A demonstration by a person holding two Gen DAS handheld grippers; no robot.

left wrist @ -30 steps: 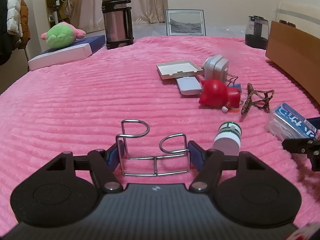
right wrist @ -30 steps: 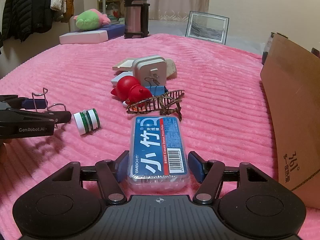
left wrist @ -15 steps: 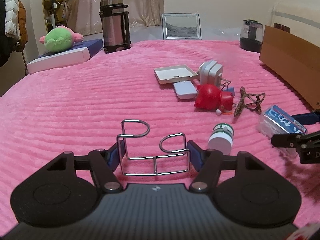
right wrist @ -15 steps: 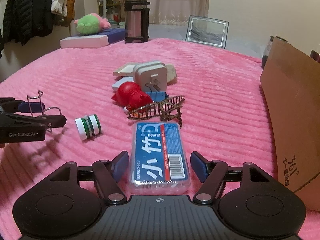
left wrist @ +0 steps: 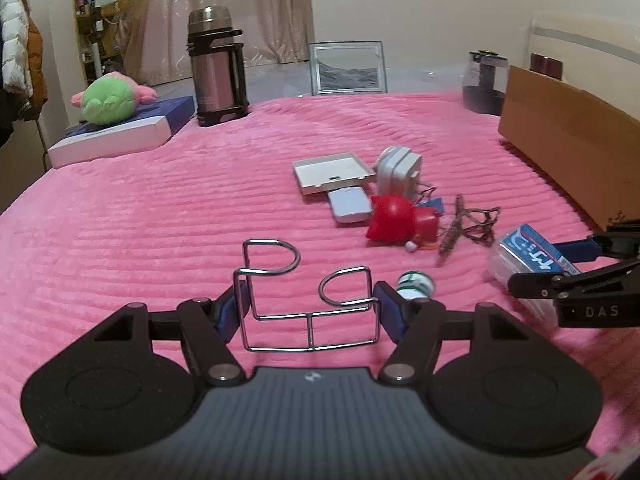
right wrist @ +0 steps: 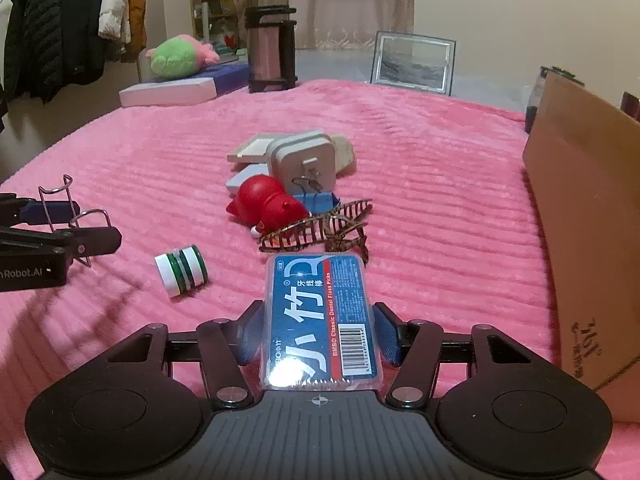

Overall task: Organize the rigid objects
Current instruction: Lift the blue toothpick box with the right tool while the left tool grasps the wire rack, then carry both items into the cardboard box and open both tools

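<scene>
Above a pink bed [left wrist: 160, 208], the left gripper [left wrist: 310, 312] clasps a wire rack [left wrist: 308, 300]; the right gripper [right wrist: 318, 338], jaws just closing, clasps a floss box [right wrist: 320, 312], likely bound for the cardboard box [right wrist: 592, 216].

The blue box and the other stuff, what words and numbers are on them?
Floss box: "Classic Dental Floss Picks", big Chinese characters, a barcode; smaller print is too small to read.
Cardboard box: "361", rest unclear.
Left hand-held gripper: "Robot.AI", start cut off.
Right hand-held gripper: "DAS".
</scene>
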